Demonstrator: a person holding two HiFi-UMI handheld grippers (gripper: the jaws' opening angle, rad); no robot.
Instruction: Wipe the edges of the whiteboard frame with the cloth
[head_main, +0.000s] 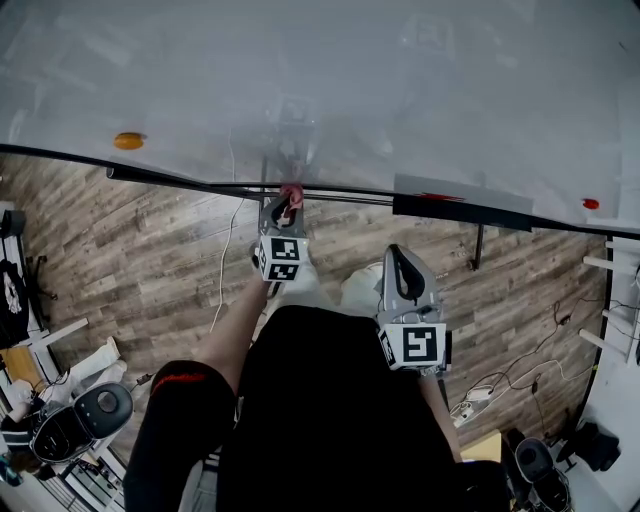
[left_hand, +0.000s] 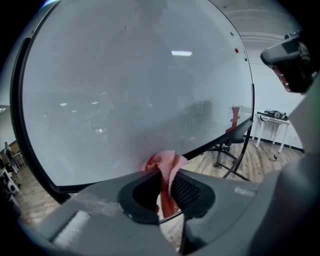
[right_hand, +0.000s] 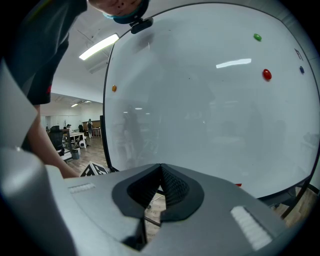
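Our left gripper (head_main: 289, 207), at the head view's centre, pinches the pink cloth (left_hand: 165, 167) at the whiteboard frame (head_main: 170, 178), on its bottom edge. The right gripper (head_main: 399, 262), lower right, is closed on nothing. We should press evenly and slide the cloth squarely along that edge.

Left gripper (head_main: 289, 203) holds the pink cloth (head_main: 291, 190) against the whiteboard frame (head_main: 60, 156) lower edge; right gripper (head_main: 397, 252) hangs nearer, rightward, apart.
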